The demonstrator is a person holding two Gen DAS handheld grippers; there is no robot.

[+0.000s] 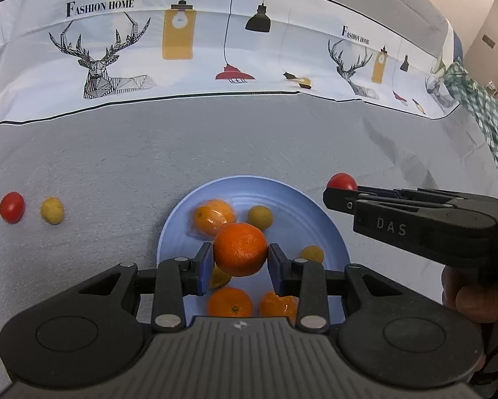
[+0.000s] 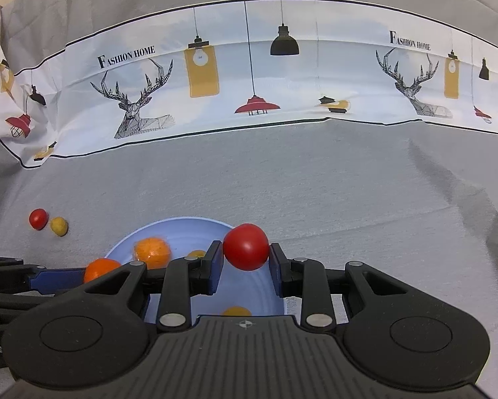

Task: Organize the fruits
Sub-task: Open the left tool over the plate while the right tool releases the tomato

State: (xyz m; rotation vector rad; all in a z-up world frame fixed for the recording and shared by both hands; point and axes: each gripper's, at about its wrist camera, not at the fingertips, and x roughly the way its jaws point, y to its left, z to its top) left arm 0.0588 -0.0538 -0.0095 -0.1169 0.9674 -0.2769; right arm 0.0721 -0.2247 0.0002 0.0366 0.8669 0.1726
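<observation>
My left gripper [image 1: 240, 266] is shut on an orange mandarin [image 1: 241, 248] and holds it above the blue plate [image 1: 328, 229]. The plate holds several mandarins, one of them plastic-wrapped [image 1: 214, 216], and several small yellow fruits [image 1: 260, 216]. My right gripper [image 2: 245, 267] is shut on a red tomato [image 2: 246, 246] over the plate's [image 2: 252, 294] right part; it shows in the left wrist view [image 1: 343, 196] with the tomato [image 1: 341, 181] at its tip. The left gripper and its mandarin [image 2: 100, 268] show at the left of the right wrist view.
A red tomato [image 1: 12, 206] and a small yellow fruit [image 1: 52, 210] lie on the grey cloth left of the plate; both show in the right wrist view too [image 2: 38, 218] [image 2: 59, 226]. A printed deer-and-lamp cloth band [image 1: 215, 50] runs along the back. A green checked cloth [image 1: 481, 113] lies far right.
</observation>
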